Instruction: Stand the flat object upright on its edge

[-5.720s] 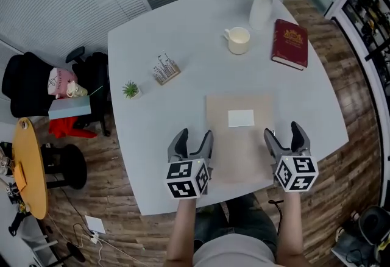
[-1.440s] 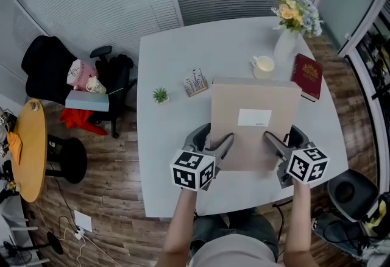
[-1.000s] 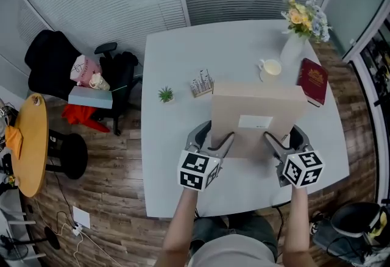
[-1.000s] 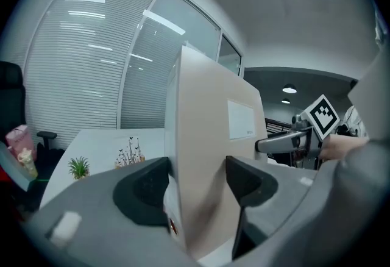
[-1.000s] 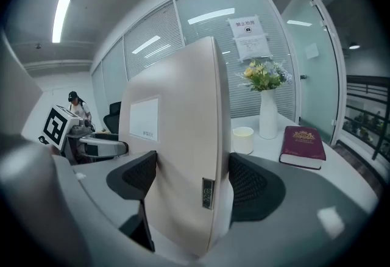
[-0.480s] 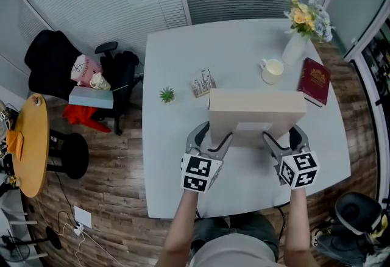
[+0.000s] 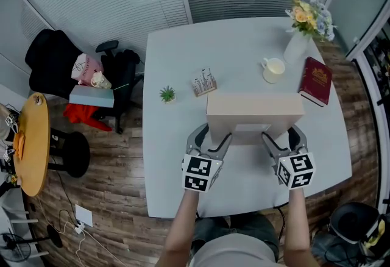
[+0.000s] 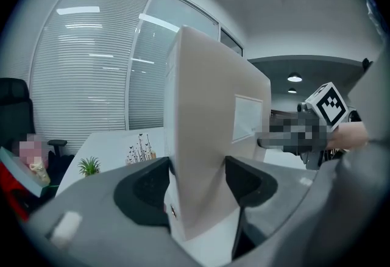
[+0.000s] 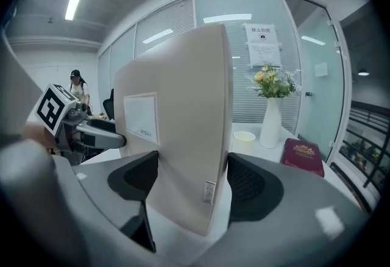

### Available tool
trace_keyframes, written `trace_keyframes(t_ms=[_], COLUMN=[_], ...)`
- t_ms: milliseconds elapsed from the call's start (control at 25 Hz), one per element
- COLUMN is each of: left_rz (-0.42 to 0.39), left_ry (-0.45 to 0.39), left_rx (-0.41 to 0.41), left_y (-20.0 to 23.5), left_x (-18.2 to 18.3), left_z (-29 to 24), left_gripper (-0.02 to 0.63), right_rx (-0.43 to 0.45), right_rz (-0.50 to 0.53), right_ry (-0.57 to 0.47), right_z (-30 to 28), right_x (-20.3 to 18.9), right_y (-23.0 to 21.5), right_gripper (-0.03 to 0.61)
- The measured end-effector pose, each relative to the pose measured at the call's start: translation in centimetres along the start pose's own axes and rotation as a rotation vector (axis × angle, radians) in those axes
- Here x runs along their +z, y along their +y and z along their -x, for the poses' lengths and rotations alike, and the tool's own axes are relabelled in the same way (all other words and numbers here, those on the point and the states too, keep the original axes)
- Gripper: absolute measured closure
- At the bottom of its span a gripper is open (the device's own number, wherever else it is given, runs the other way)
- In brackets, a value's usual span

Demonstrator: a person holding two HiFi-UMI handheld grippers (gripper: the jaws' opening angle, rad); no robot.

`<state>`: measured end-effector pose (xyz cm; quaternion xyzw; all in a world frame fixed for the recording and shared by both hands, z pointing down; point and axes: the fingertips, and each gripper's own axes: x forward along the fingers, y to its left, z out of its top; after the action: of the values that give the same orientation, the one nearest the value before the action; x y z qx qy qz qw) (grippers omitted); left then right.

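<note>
Left tongs and right tongs each pinch the same flat beige box, one at either end of it. In the left gripper view the left tongs press both dark pads against the two broad faces near the box's lower corner, and in the right gripper view the right tongs clamp the box in the same way at the opposite corner. Beneath them spreads the white counter, with a black office chair just off its left side. The box stands upright on edge at the near middle of the counter, its long top edge running left to right and its white label facing the person; whether the lower edge touches the counter cannot be told. Beyond the box and to the right lies a dark red book, flat on the counter. Behind the book a white vase holds yellow and pale blue flowers. A cream mug sits between the vase and the box, apart from both. Left of the mug is a small skyline ornament on a wooden base. Smallest is a tiny green potted plant, near the counter's left edge.
</note>
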<state>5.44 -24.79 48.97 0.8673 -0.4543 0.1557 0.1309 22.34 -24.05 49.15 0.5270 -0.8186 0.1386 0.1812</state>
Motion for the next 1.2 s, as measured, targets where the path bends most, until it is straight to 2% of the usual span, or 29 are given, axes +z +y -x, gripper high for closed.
trace_keyframes(t_ms=[280, 520, 1200], left_rz=[0.014, -0.008, -0.035], left_ry=[-0.010, -0.015, 0.022], left_rx=[-0.009, -0.001, 0.016], left_y=[-0.2, -0.5, -1.3], left_x=[-0.2, -0.5, -1.2], left_z=[0.0, 0.6, 1.7], left_gripper=[0.311, 0.310, 0.310], right_rx=[0.001, -0.008, -0.035], right_rz=[0.006, 0.016, 0.016], right_ry=[-0.015, -0.027, -0.024], right_z=[0.0, 0.7, 1.8], right_x=[-0.1, -0.5, -1.4], right_y=[0.1, 0.4, 1.1], right_gripper=[0.196, 0.196, 0.195])
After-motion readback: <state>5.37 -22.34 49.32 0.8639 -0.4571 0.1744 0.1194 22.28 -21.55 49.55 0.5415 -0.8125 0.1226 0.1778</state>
